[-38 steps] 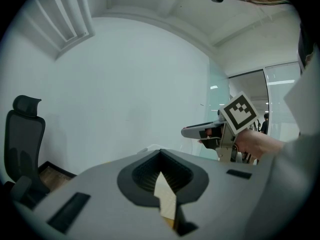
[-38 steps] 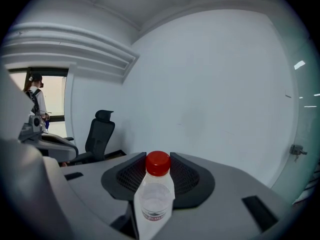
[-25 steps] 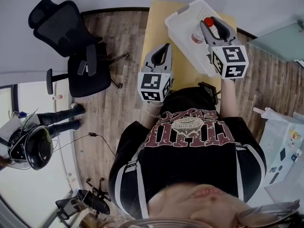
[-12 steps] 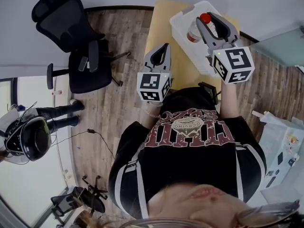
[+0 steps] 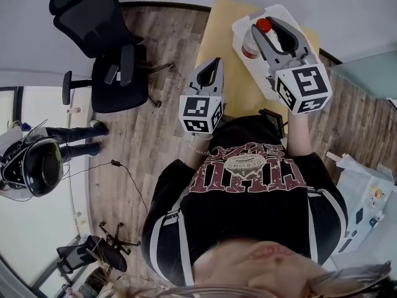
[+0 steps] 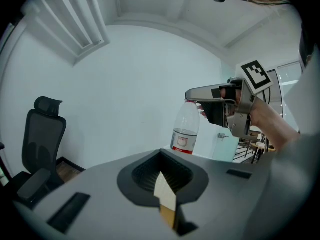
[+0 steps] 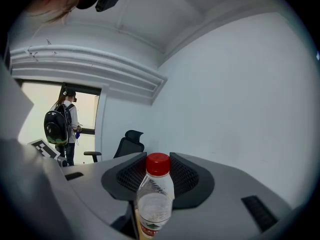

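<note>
The right gripper (image 5: 267, 26) is lifted high and squeezes a bottle (image 5: 250, 45). The left gripper (image 5: 213, 64) sits lower, closed, holding nothing.

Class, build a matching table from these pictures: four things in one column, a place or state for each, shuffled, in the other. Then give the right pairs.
Things
1. bottle
2. office chair
3. basket
4. left gripper

Places or states
a. holds nothing
b. stands on the wooden floor
c. clamped in the right gripper
d. sits on the yellow table

Pairs: 1-c, 2-b, 3-d, 4-a
</note>
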`<state>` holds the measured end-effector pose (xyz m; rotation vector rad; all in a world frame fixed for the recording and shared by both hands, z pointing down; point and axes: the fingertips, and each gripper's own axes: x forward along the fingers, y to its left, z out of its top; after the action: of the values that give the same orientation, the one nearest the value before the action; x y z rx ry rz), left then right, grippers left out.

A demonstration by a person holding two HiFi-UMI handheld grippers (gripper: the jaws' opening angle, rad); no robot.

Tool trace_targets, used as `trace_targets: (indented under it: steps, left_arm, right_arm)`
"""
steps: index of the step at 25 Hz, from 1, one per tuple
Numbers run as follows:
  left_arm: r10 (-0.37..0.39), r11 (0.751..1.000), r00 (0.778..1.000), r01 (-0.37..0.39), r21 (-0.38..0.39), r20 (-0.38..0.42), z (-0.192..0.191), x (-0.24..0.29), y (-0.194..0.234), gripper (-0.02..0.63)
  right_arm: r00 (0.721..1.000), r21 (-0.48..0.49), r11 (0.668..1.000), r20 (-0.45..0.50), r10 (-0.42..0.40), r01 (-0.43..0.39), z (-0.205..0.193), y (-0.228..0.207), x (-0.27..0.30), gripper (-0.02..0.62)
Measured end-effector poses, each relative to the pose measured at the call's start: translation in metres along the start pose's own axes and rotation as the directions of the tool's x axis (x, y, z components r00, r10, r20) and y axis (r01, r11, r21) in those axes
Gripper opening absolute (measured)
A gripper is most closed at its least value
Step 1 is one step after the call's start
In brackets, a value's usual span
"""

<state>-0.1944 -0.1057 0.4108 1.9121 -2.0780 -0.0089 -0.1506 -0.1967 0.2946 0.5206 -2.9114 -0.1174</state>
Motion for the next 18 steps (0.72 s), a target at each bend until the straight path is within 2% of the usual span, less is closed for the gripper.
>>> trace_targets:
  steps: [11,18]
  left_arm:
    - [0.09,0.996,0.996,-0.09,-0.017,-0.002,-0.007,-0.019,0.02,0.044]
    - [0.127,0.992,0.992,-0.127,-0.026,-0.007,-0.01,-0.023,0.03,0.044]
  right_arm:
    - [0.991,-0.005,0.991,-0.003,0.13,-0.13,-0.004,0.037,0.023,0.153]
    - [0.983,0.009,0.984,-0.05,0.179,-0.179,-0.024,0.049,0.036,0.153]
